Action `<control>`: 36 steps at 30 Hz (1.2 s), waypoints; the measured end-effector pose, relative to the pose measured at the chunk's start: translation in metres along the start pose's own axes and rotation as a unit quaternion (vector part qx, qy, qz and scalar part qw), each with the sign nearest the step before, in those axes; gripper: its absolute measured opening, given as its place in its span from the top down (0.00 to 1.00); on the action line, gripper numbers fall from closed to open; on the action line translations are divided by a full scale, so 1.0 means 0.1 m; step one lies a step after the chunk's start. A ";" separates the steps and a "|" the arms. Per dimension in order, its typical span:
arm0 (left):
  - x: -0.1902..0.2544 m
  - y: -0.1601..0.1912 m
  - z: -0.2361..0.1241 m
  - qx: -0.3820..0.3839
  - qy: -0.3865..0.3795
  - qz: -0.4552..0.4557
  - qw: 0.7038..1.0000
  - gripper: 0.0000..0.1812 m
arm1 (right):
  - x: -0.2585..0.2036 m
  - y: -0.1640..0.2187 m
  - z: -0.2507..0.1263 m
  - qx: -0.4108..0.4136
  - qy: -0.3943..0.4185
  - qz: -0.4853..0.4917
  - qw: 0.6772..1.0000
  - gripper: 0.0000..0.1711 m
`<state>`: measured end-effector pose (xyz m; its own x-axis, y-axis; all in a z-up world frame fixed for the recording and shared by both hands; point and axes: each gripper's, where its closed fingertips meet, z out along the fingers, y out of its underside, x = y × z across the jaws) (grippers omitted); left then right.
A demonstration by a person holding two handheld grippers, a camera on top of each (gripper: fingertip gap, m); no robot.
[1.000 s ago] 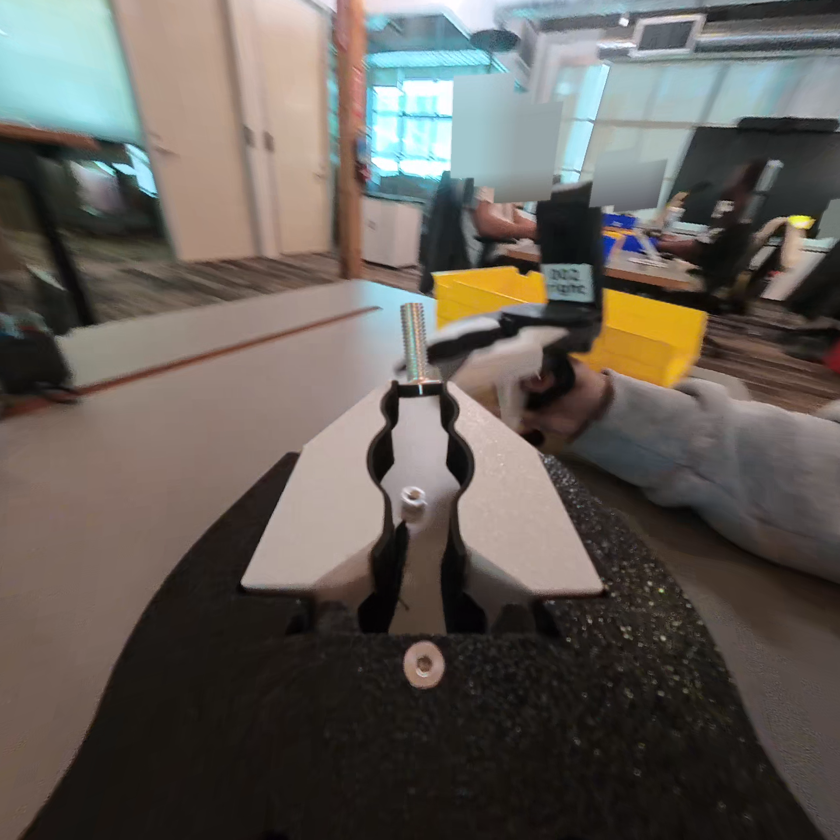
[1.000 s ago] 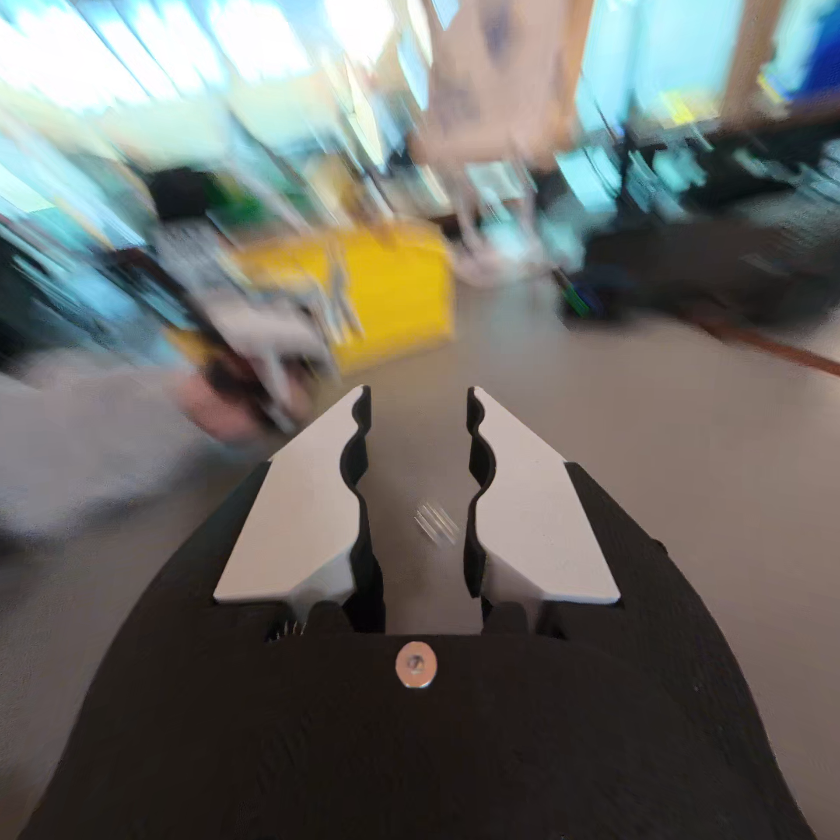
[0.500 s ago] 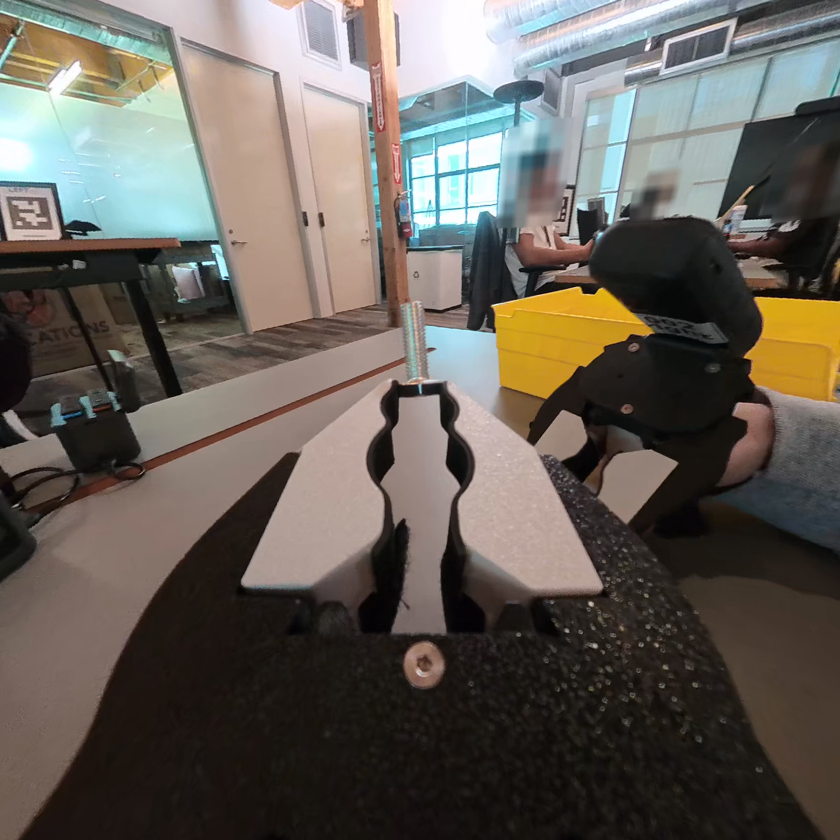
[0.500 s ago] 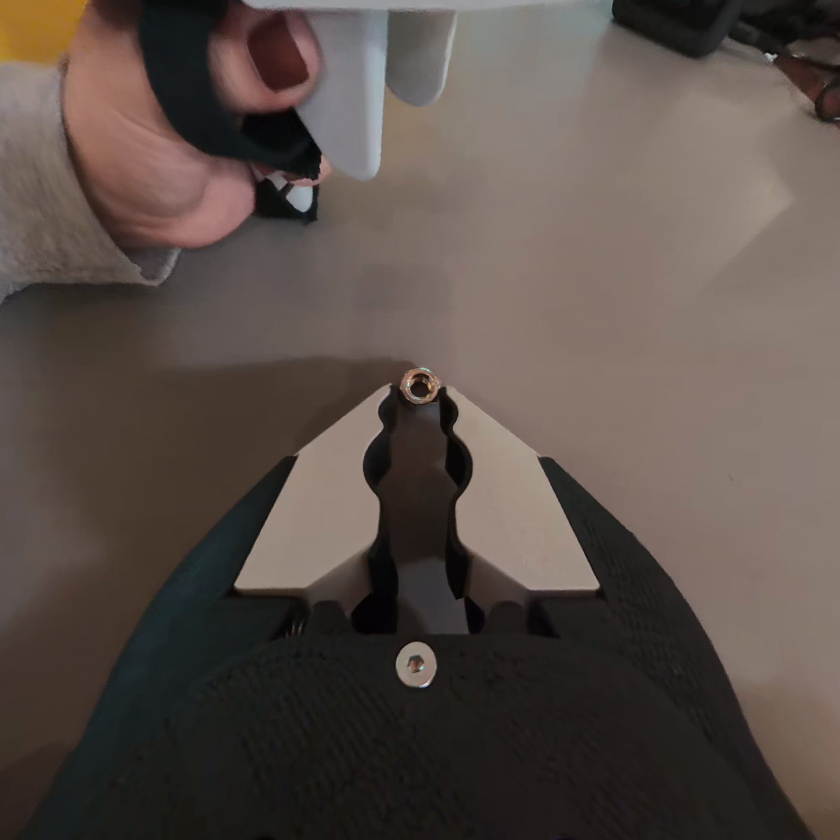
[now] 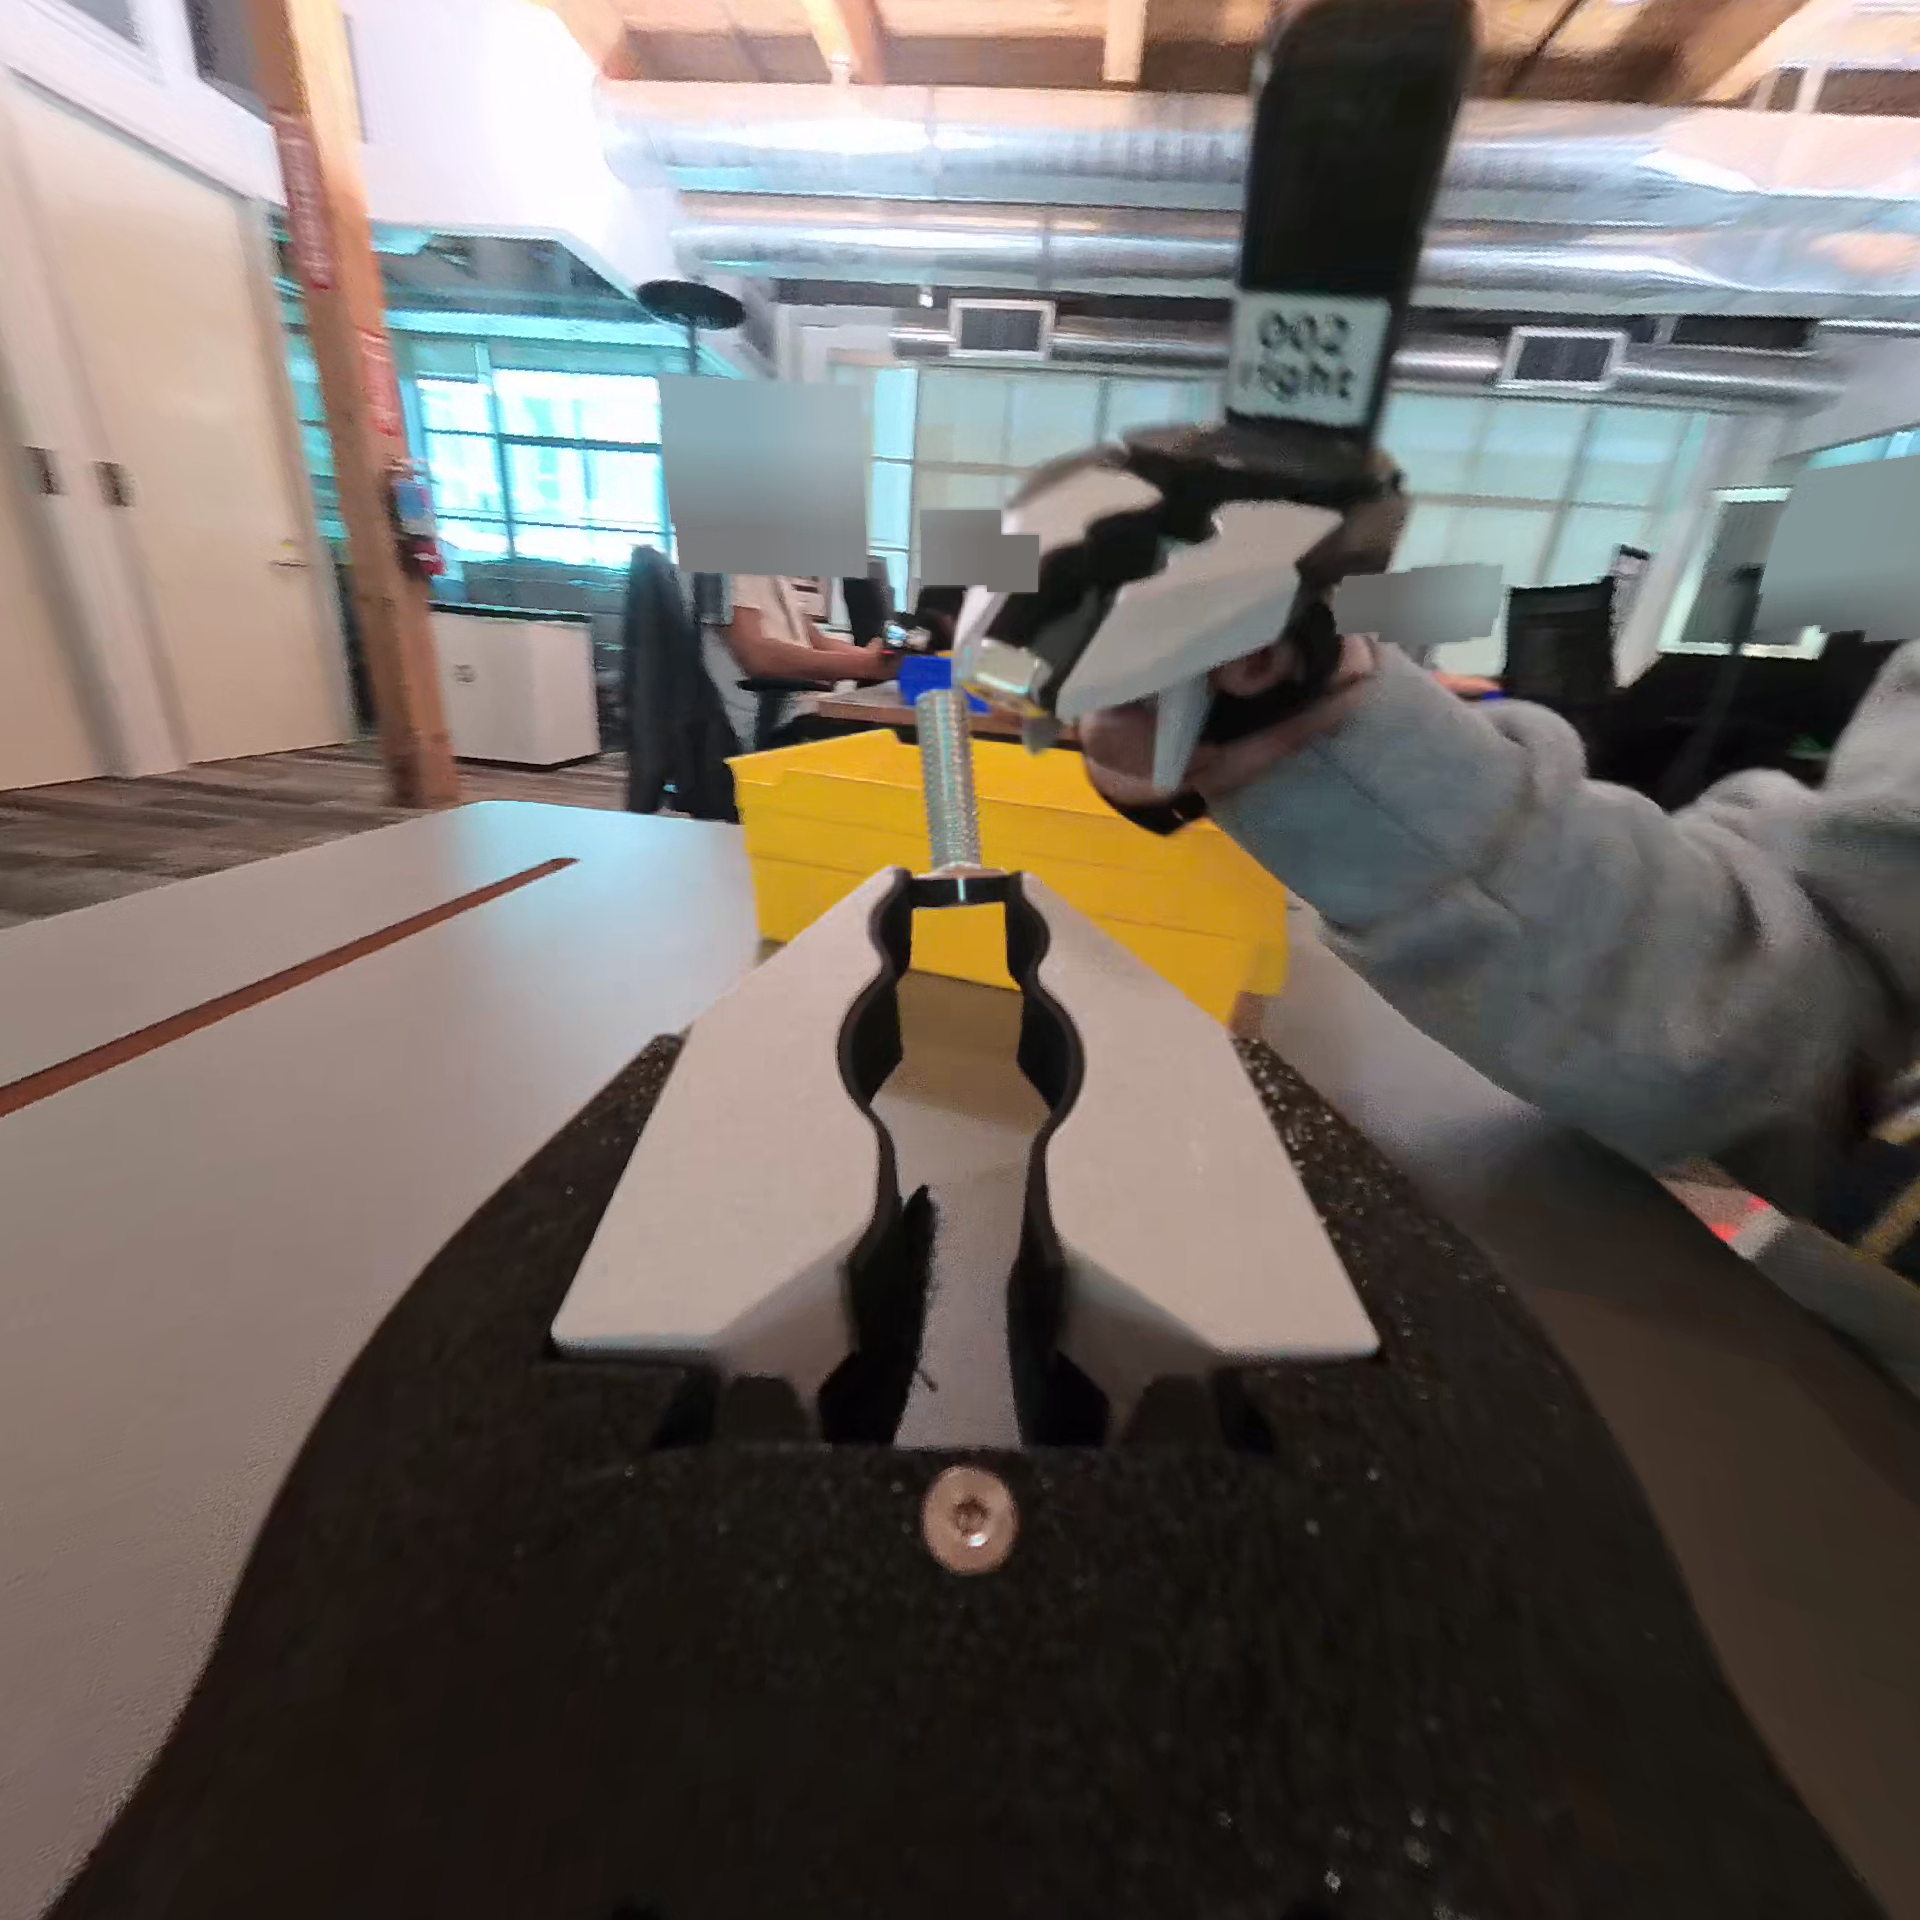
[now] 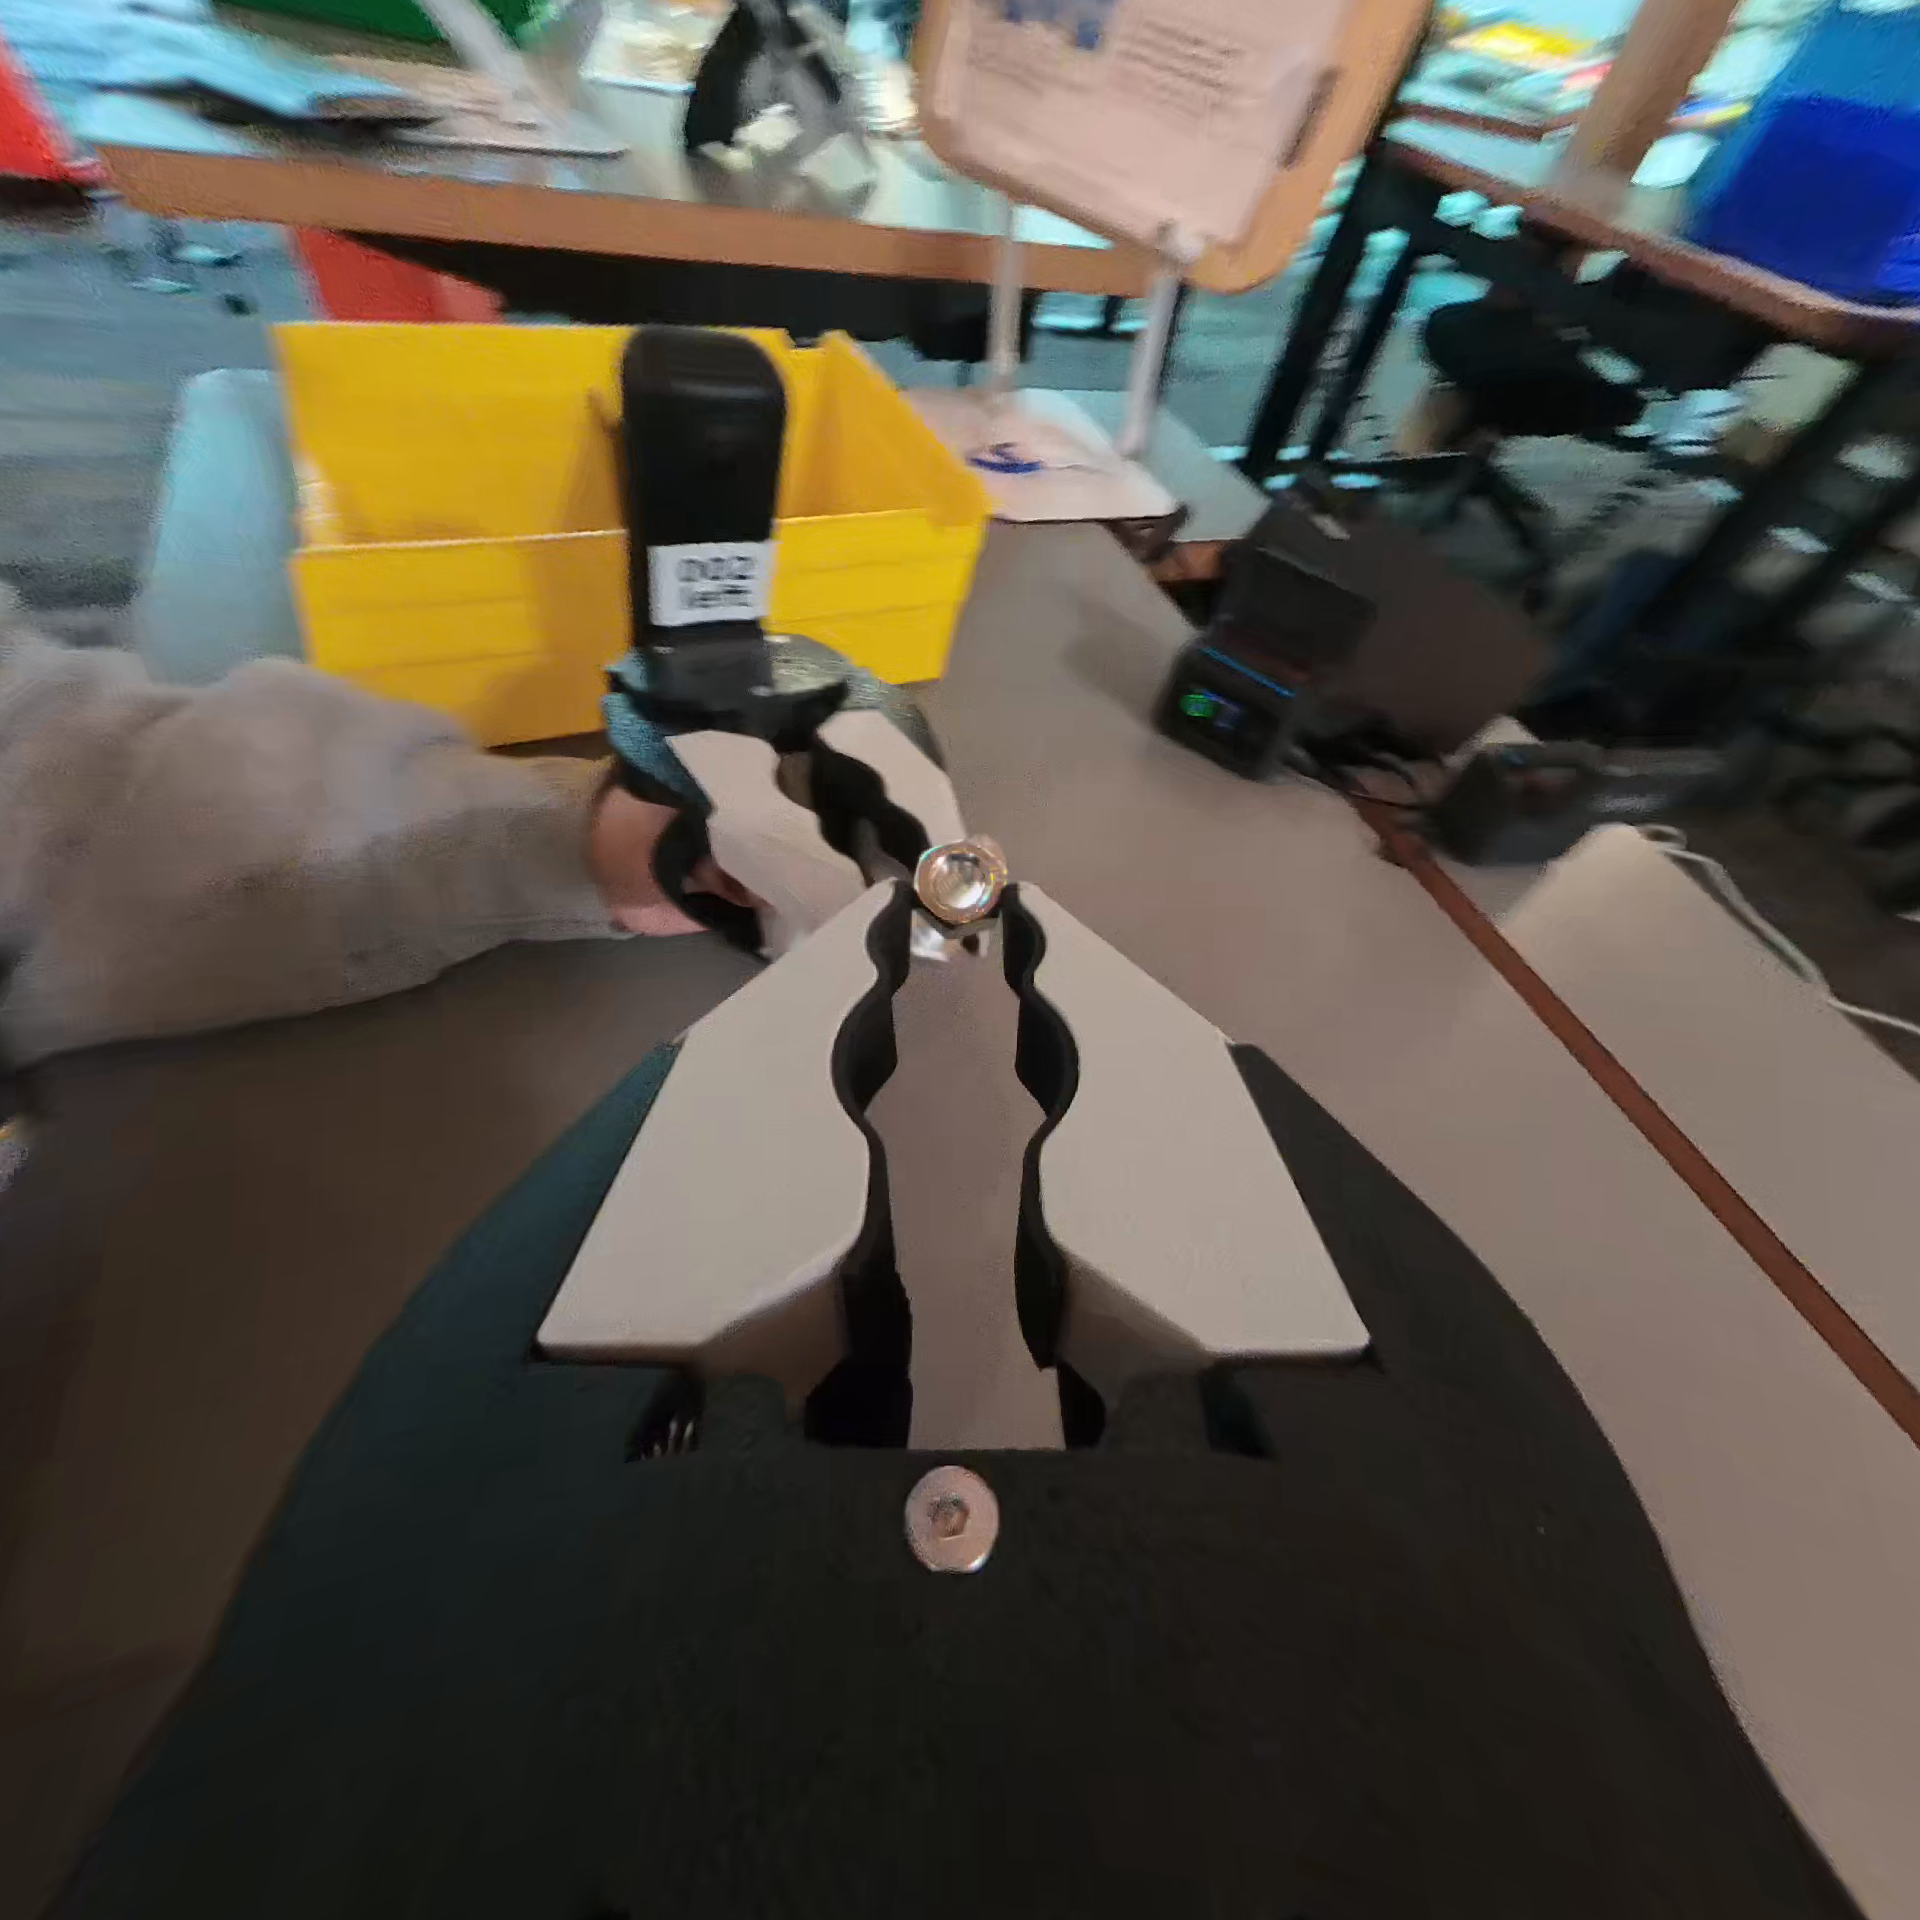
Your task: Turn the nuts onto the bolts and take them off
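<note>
My left gripper [image 5: 958,891] is shut on the head of a silver bolt [image 5: 951,784] and holds it upright, thread pointing up. My right gripper [image 6: 958,902] is shut on a silver hex nut [image 6: 960,881] at its fingertips. In the left wrist view the right gripper [image 5: 1023,681] comes in from the upper right and holds the nut [image 5: 1003,670] right at the top end of the bolt. In the right wrist view the left gripper [image 6: 883,842] lies just behind the nut, with the bolt under it.
A yellow bin [image 5: 1091,873] stands on the grey table [image 5: 312,1091] behind the bolt; it also shows in the right wrist view [image 6: 468,499]. Black devices with cables [image 6: 1288,665] sit at the table's far right. A grey sleeve [image 5: 1558,914] reaches in from the right.
My right gripper picked the nut off the table and rose to the top of the bolt. My left gripper kept hold of the upright bolt.
</note>
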<state>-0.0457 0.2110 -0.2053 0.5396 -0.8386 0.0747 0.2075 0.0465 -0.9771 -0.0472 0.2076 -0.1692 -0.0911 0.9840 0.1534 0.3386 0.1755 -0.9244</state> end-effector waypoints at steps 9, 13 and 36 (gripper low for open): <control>0.30 0.00 0.04 -0.003 0.098 -0.020 0.995 0.92 | -0.19 -0.02 -0.09 -0.100 -0.162 -0.025 0.981 0.91; 0.37 -0.05 0.00 0.010 0.127 -0.031 0.991 0.92 | -0.26 -0.08 -0.11 -0.094 -0.206 -0.020 0.974 0.91; 0.14 -0.09 -0.01 0.019 0.024 -0.004 1.000 0.92 | -0.04 -0.12 0.12 -0.056 -0.035 0.099 0.993 0.91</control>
<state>-0.0411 0.1985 -0.1959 0.4989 -0.8637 0.0719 0.2422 0.0593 -0.9684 -0.0619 0.2010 -0.1629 -0.0762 0.9955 -0.0567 0.4586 -0.0155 -0.8885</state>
